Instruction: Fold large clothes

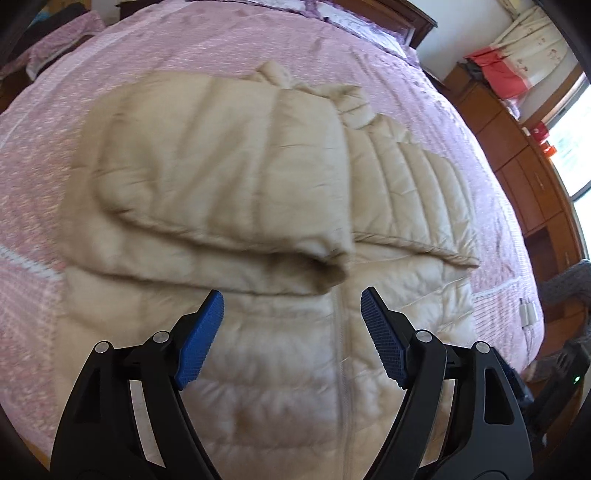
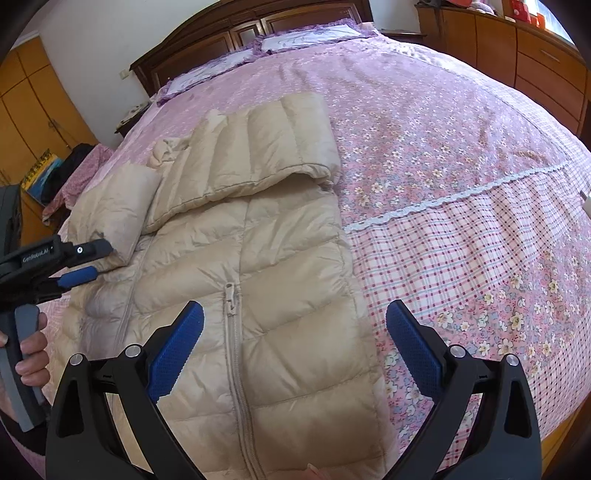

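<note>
A beige quilted down jacket [image 2: 280, 280] is lying front-up on a bed, its zipper [image 2: 231, 291] running down the middle toward the cameras. Both sleeves are sitting folded inward across the upper body: one sleeve [image 2: 266, 147] is lying over the chest, and the other sleeve [image 1: 221, 177] is lying across the jacket just ahead of the left gripper.

The left gripper [image 1: 291, 302] is hovering above the jacket's lower front, just short of the folded sleeve's cuff, with its blue pads [image 1: 201, 339] standing wide apart and nothing between them. In the right wrist view this same tool is showing at the left edge, held in the person's hand [image 2: 33, 354], its tip close to the folded sleeve; whether it is touching the cloth cannot be told.

The right gripper [image 2: 295, 310] is hanging over the jacket's right half, near the edge that borders the bare bedspread. Its jaws are spread wide too, gripping nothing, with one pad over the quilted panel beside the zipper and the other over the bedspread.

The pink floral bedspread [image 2: 461, 155] is covering the whole bed, with a white lace strip and a checked band crossing it. Pillows [image 2: 306, 37] are lying against the dark wooden headboard [image 2: 258, 16]. Wooden cabinets [image 2: 535, 62] are lining the wall beside the bed, and a red and white cloth [image 1: 506, 70] is hanging near the window.
</note>
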Demonstrator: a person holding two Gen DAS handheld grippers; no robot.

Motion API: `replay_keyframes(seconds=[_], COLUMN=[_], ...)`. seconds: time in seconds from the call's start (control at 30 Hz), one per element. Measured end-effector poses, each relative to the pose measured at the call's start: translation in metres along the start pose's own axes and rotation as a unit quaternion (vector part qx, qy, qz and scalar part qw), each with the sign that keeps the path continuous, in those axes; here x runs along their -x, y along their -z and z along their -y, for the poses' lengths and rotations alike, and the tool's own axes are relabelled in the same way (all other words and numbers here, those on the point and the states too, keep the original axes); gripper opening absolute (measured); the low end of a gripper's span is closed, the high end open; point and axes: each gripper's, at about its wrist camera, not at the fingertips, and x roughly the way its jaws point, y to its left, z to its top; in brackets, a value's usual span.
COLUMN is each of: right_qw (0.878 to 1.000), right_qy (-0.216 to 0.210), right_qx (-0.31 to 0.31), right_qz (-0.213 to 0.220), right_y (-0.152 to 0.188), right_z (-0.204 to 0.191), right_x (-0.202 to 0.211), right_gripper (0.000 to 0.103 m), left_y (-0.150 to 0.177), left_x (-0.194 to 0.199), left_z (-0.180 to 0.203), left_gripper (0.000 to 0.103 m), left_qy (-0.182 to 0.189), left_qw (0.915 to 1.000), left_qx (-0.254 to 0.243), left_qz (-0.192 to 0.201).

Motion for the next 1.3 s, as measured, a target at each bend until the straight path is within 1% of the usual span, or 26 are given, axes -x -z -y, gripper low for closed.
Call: replay_keyframes(seconds=[0.2,0.27,0.4,0.57,0.7,0.83,1.07,1.17,1.3], right_qw=[1.000,0.999,0.997,0.993,0.989,0.986,0.978,0.974,0.972], right_qy=[-0.022,-0.031,-0.045,-0.069,-0.077,-0.079,-0.090,-0.071,-0.067], right_qx=[0.018,0.029,0.053,0.095,0.123,0.140,0.187,0.213,0.225], right_qz=[-0.006,-0.008,-0.014,-0.023,-0.023,-0.034,-0.031,-0.031,-0.029], right_y=[-0.005,-0.007,-0.012,-0.020,-0.026,-0.034,-0.040,-0.044,-0.049], right_z=[-0.024,-0.036,-0.065,-0.110,-0.141,-0.173,-0.237,-0.262,-0.288], right_x=[-0.002,-0.003,-0.011,-0.020,-0.027,-0.045,-0.066,-0.080,-0.093], right_gripper=[0.095,0.095,0.095,0.095,0.095,0.095,0.095,0.095,0.095], left_y=[0.008,0.010,0.016,0.019,0.021,0.022,0.032,0.034,0.037], left_x=[0.016,0.021,0.029,0.035,0.039,0.045,0.053,0.053,0.055], left_z=[-0.030,-0.041,-0.066,-0.093,-0.109,-0.126,-0.157,-0.166,-0.176], left_gripper=[0.076,0.077,0.077,0.077,0.077,0.077,0.077,0.077,0.077], left_qy=[-0.043,-0.052,-0.084,-0.094,-0.112,-0.131,-0.143,-0.140,-0.138], left_qw=[0.9990,0.9984,0.9960,0.9947,0.9924,0.9895,0.9853,0.9847,0.9837], left_qx=[0.001,0.004,0.012,0.030,0.039,0.047,0.080,0.092,0.101], left_qz=[0.014,0.020,0.028,0.030,0.033,0.038,0.048,0.049,0.055])
